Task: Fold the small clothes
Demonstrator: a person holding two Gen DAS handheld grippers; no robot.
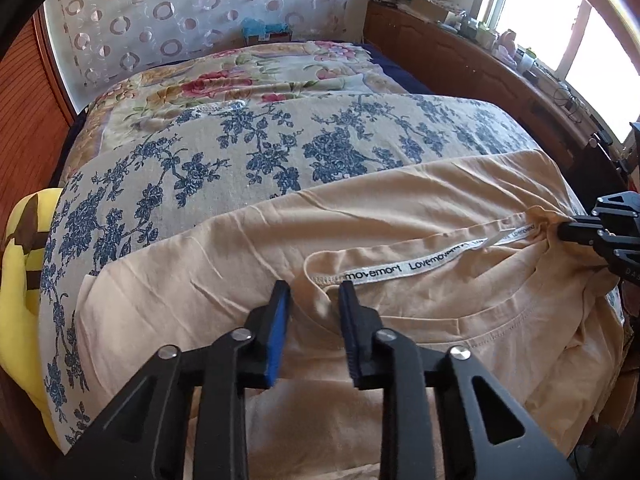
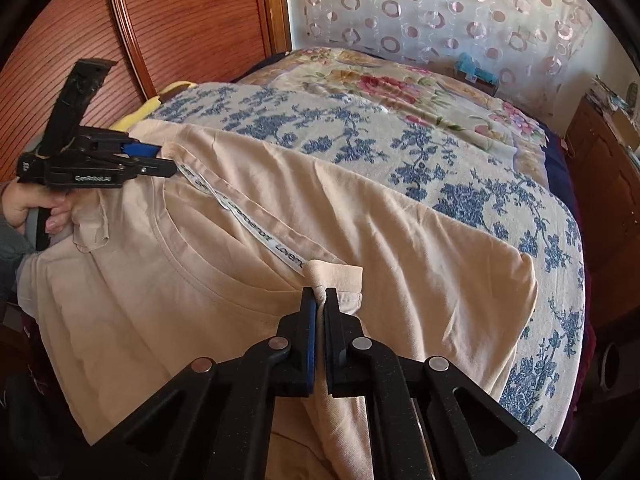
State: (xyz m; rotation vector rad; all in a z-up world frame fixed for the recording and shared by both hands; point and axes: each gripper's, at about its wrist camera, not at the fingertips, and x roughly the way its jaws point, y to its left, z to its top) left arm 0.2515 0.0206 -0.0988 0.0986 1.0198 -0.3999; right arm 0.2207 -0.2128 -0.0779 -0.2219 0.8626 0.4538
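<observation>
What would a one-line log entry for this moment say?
beige T-shirt: spread on bed cover | right tool: shut on T-shirt | left tool: astride T-shirt fabric, grip unclear

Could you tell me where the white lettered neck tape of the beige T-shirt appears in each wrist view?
Left wrist view: the neck tape runs right of centre, from above the left gripper toward the right gripper.
Right wrist view: the neck tape runs diagonally, left of centre, down to the right gripper.
Shared landmark: the blue-flowered sheet behind the T-shirt.
</observation>
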